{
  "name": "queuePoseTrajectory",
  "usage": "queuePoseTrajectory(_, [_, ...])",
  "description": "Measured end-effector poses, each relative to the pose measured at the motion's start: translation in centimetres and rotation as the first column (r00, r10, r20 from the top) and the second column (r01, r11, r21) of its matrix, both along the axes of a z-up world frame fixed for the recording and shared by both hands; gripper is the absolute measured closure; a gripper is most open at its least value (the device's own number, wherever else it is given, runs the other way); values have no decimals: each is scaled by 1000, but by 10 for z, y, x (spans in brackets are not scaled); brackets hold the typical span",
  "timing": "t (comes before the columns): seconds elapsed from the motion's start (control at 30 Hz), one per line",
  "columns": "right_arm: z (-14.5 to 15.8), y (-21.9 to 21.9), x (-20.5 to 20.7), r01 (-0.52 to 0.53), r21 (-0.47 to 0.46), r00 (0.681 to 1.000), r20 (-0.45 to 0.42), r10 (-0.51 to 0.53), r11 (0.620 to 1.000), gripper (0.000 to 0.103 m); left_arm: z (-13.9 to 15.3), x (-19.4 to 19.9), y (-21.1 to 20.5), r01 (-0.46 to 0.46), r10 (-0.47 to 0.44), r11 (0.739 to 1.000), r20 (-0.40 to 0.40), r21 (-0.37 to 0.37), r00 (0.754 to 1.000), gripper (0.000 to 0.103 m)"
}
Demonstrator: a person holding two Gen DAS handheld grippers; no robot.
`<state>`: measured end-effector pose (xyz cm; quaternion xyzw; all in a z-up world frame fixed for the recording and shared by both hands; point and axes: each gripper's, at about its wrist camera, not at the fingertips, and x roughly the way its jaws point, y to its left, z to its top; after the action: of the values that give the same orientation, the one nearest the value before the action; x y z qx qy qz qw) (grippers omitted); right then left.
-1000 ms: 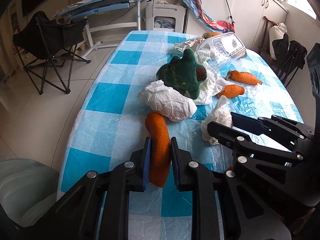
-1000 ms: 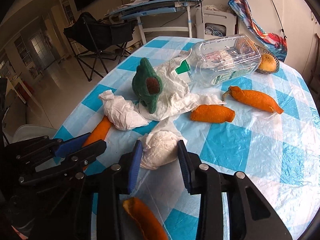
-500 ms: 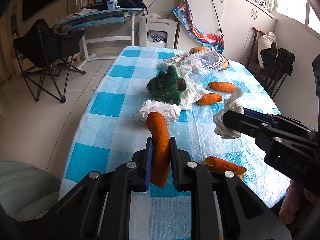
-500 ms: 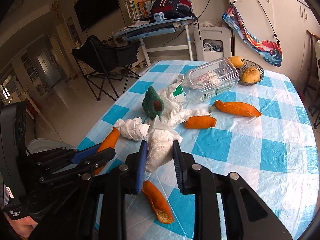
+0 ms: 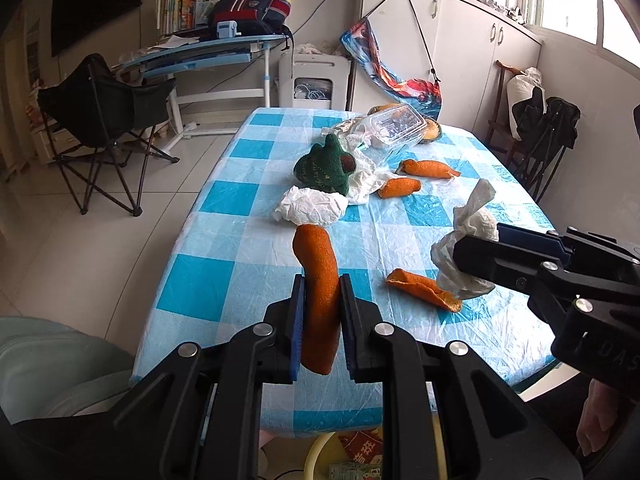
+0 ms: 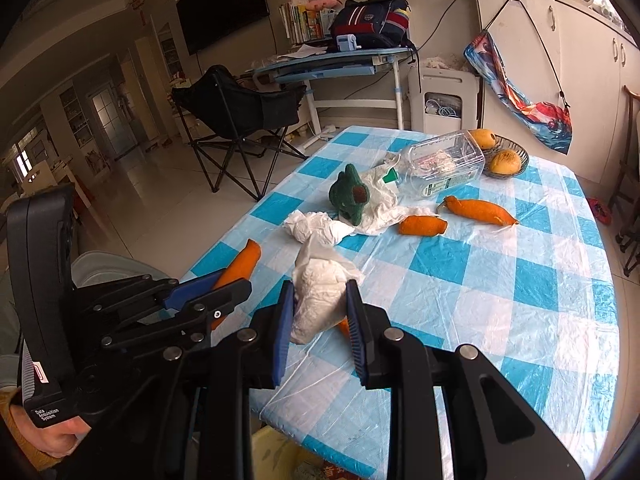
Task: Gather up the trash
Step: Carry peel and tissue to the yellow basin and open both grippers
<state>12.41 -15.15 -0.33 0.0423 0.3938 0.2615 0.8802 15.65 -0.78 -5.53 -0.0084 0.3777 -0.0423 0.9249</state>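
My left gripper point(image 5: 320, 300) is shut on a long orange peel point(image 5: 318, 280), held up above the near end of the checked table point(image 5: 248, 268). My right gripper point(image 6: 318, 308) is shut on a crumpled white tissue point(image 6: 320, 292), also lifted off the table; the tissue point(image 5: 466, 240) shows at the right of the left wrist view. Another orange peel point(image 5: 424, 289) lies on the cloth below it. A second white tissue wad point(image 5: 314, 208) and two more orange peels point(image 6: 422, 225) point(image 6: 478, 210) lie farther back.
A green plush toy point(image 6: 350, 198) sits on white paper, beside a tipped clear plastic container point(image 6: 440, 164) and a fruit bowl point(image 6: 506, 160). A yellow bin point(image 5: 360, 456) stands under the table's near edge. A black folding chair point(image 5: 100, 120) and a desk stand at left.
Both grippers have risen and pulled back from the table, the left with the orange peel and the right with the white tissue, which was lifted off the cloth.
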Motion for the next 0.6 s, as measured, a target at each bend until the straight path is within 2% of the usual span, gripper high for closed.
queuePoseTrajectory(0.27, [-12,-2,-30,-3,-10,999,-36,3,1000,76,0,-27,-6,21,-22,1000,7,10,1000,87])
queuePoseTrajectory(0.6, [9,-3,-63,-10,-63,1000,18,11,998,76,6,-59,-14,48,-48,999,25,5,999,87])
